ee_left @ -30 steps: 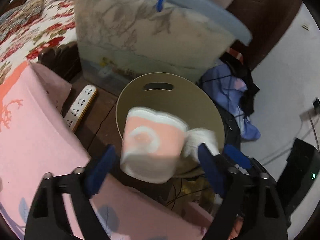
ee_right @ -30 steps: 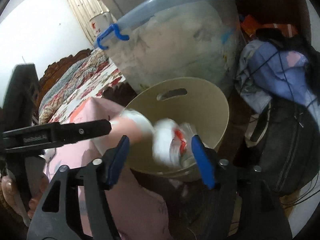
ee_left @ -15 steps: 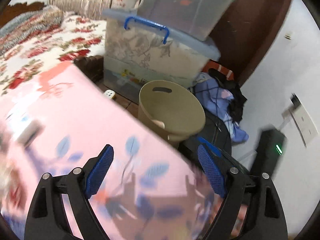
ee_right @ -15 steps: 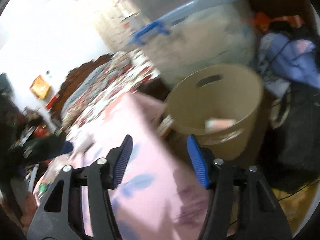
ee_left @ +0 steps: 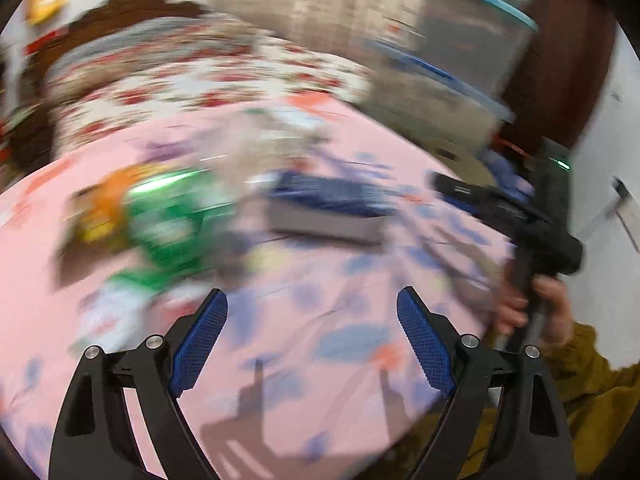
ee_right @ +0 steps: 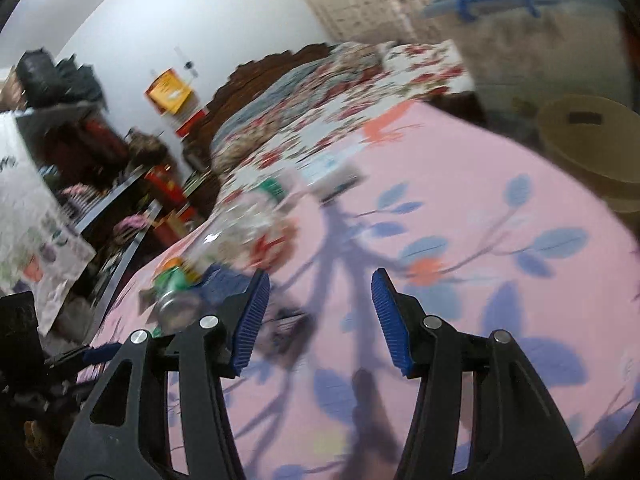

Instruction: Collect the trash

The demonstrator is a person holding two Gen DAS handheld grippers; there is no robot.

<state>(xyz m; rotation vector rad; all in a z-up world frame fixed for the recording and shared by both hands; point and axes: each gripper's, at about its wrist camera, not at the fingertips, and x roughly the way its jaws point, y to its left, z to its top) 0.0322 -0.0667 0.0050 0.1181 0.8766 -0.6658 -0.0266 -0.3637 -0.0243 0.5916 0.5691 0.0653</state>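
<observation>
Blurred trash lies on the pink leaf-print sheet [ee_left: 340,320]: a green can [ee_left: 172,216], an orange-yellow wrapper [ee_left: 100,208] and a dark blue packet [ee_left: 328,200]. My left gripper [ee_left: 310,300] hangs over the sheet just short of them, open and empty. My right gripper [ee_right: 320,280] is also open with nothing between its pads, above the same sheet. To its left lie the green can [ee_right: 176,288] and a clear bottle [ee_right: 248,220]. The tan bin [ee_right: 592,136] stands off the sheet's far right edge.
A hand [ee_left: 532,308] holds the right gripper's black body [ee_left: 520,216] at the right of the left wrist view. A flowered bedspread [ee_right: 340,92] lies beyond the sheet. Clear storage boxes [ee_right: 540,32] stand behind the bin, and cluttered shelves [ee_right: 100,160] fill the left.
The pink cup and the white-red wrapper that were between the jaws over the bin are gone. Both grippers swung left, away from the bin, to over the pink sheet.
</observation>
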